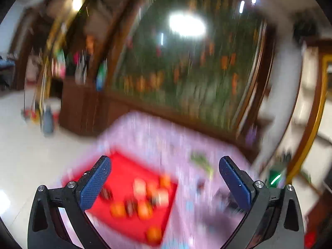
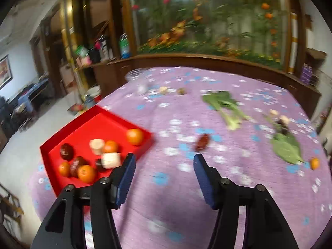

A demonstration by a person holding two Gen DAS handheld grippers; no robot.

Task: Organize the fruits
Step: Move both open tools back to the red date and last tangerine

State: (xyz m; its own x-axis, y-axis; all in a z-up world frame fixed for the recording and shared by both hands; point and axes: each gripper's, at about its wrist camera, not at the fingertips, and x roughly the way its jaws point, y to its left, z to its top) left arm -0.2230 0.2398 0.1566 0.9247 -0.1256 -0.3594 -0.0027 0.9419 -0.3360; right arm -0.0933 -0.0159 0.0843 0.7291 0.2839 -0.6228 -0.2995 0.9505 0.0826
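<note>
**Both grippers open and empty above the table, fruit mostly in the red tray**

Left wrist view: heavy motion blur. Table (image 1: pixel 157 145) has a purple floral cloth; behind it a dark wood cabinet and a large flower mural (image 1: pixel 186 66). Pale tiled floor to the left. Red tray (image 1: pixel 124 166) sits at the table's near-left edge with several oranges, pale chunks and dark fruit in it, count unclear in the blur. Left gripper (image 1: pixel 165 182) hangs above the tray's right side, tilted slightly down, jaws spread wide, nothing between them. Greens farther right are just a smear.

Right wrist view: sharper. Same cloth, tray (image 2: pixel 87 122) at the left edge of the table holding oranges (image 2: pixel 134 137), two pale pieces (image 2: pixel 111 160) and dark red fruit (image 2: pixel 66 151). Loose on the cloth: a dark red fruit (image 2: pixel 202 142) mid-table, leafy greens (image 2: pixel 226 105), a second leaf (image 2: pixel 287 148) and a lone orange (image 2: pixel 315 163) near the right edge. Right gripper (image 2: pixel 164 166) angled down over bare cloth beside the tray, jaws about half apart, holding nothing. Small items at the far edge are too blurred to identify.
</note>
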